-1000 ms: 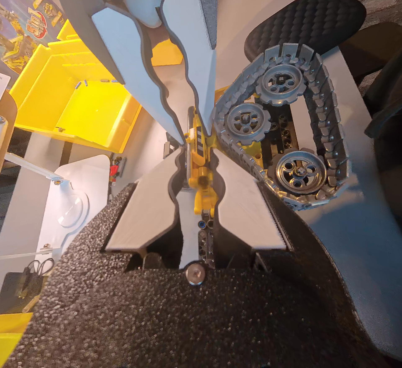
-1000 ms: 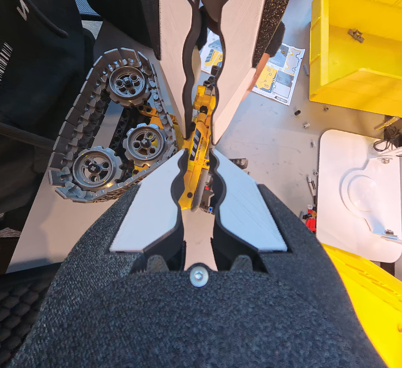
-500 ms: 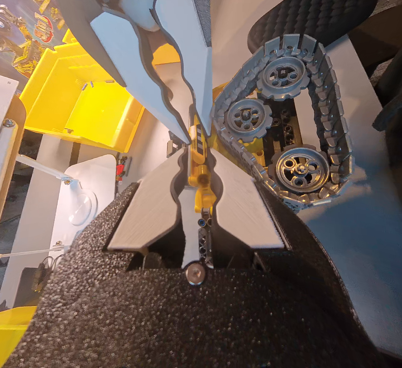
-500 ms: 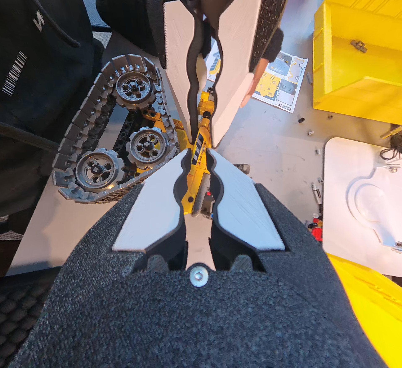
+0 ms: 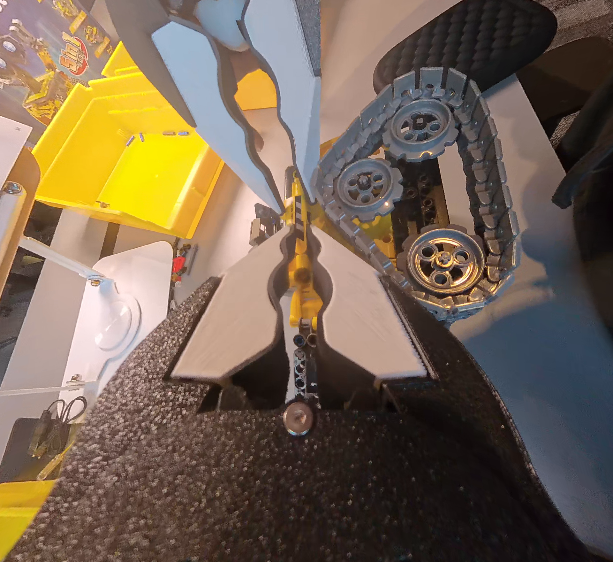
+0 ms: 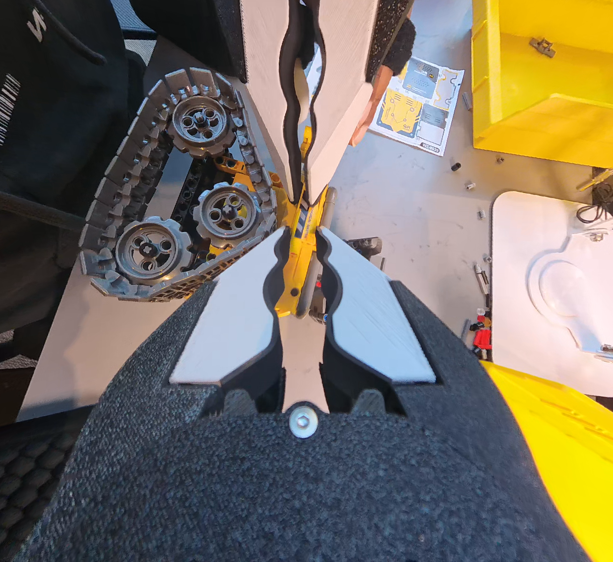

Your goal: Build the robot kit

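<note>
1. Yellow plastic, a narrow beam (image 5: pixel 296 214) of a brick-built tracked model, sits clamped in both tools; the left gripper (image 5: pixel 300 235) is nearly closed on one end of it, its two pale fingers (image 5: pixel 245 310) pressing the beam's sides; the right gripper (image 6: pixel 300 234) is likewise nearly closed on the other end, its fingers (image 6: pixel 368 317) against the same yellow beam (image 6: pixel 303 247).
2. The two grippers face each other tip to tip, almost touching; in each view the other tool comes in from the top of the frame.
3. The beam's long axis runs along both pairs of fingers, from one gripper straight toward the other; a striped sticker marks its middle; a grey rod (image 6: pixel 310 283) lies beside it.
4. Counted: one grey link track (image 5: pixel 487 187) looped around three toothed grey wheels (image 5: pixel 444 260), just beside the beam, over a black and yellow frame; in the right wrist view the track (image 6: pixel 109 181) lies left of the fingers.
5. The model rests on a pale table (image 6: pixel 408 214) near its edge.
6. Farther out: two yellow bins (image 5: pixel 132 174) visible in the right wrist view, one printed leaflet (image 6: pixel 421 104), one white plate with a clear dome (image 6: pixel 564 280), several small loose parts (image 6: pixel 481 337), a black chair (image 5: pixel 464 38).
</note>
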Action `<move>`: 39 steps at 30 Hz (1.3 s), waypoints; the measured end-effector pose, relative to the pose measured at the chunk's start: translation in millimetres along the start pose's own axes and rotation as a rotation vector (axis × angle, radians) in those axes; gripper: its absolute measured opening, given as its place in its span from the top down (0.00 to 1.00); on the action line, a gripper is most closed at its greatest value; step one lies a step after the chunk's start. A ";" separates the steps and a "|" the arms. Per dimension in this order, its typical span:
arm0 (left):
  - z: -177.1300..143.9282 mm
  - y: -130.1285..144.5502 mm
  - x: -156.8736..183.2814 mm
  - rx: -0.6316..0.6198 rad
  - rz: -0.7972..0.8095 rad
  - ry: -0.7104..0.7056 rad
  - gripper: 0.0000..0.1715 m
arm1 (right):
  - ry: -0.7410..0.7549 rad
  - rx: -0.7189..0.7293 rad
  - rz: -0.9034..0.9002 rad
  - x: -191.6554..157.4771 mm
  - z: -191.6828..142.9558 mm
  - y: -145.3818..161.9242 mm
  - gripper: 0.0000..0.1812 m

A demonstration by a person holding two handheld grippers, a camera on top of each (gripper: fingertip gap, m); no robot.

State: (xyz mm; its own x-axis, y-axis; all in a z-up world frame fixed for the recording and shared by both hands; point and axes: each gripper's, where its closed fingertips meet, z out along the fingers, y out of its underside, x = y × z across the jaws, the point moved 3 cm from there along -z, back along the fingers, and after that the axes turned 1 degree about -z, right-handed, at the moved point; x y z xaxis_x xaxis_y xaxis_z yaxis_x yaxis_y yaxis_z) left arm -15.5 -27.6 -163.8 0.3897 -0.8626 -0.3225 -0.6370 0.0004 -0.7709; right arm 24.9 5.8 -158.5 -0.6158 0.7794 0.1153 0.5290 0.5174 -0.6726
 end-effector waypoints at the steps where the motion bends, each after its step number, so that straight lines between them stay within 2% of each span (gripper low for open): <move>1: -0.7 1.3 -0.4 0.000 -0.002 -0.004 0.97 | 0.003 0.002 0.007 0.4 0.0 0.6 0.92; 9: -5.5 5.3 0.0 -0.022 -0.040 0.007 0.94 | 0.006 0.018 0.042 1.6 0.3 1.3 0.91; 15: -4.8 1.8 -1.8 -0.015 -0.005 -0.006 0.90 | -0.007 -0.001 0.032 -2.0 0.8 1.5 0.91; 25: 1.3 1.7 1.0 -0.017 0.010 0.000 0.93 | 0.011 -0.005 0.014 -2.7 0.5 1.0 0.91; 30: -0.5 2.3 0.7 -0.010 -0.007 0.001 0.93 | -0.012 0.005 0.074 -1.4 1.7 -0.3 0.91; 32: -5.9 0.3 -1.4 0.022 -0.036 -0.008 0.92 | -0.022 -0.003 0.081 -2.0 -1.6 -0.2 0.90; 34: -14.7 1.6 -5.7 0.048 -0.107 -0.010 0.85 | 0.000 -0.009 0.091 -0.3 -10.0 1.4 0.88; 36: -17.7 11.2 -3.9 0.030 -0.217 0.054 0.75 | -0.006 -0.040 0.122 -1.7 -15.1 8.8 0.85; 39: -10.1 22.9 2.6 0.024 -0.329 0.143 0.74 | -0.058 -0.075 0.188 -8.1 -8.0 21.3 0.82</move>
State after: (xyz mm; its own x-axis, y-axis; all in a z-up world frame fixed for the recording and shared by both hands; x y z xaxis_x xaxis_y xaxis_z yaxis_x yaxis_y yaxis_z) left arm -35.8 -34.9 -176.8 0.4731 -0.8807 0.0237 -0.4764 -0.2783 -0.8340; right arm 45.9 13.3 -167.9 -0.5339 0.8440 -0.0511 0.6782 0.3913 -0.6221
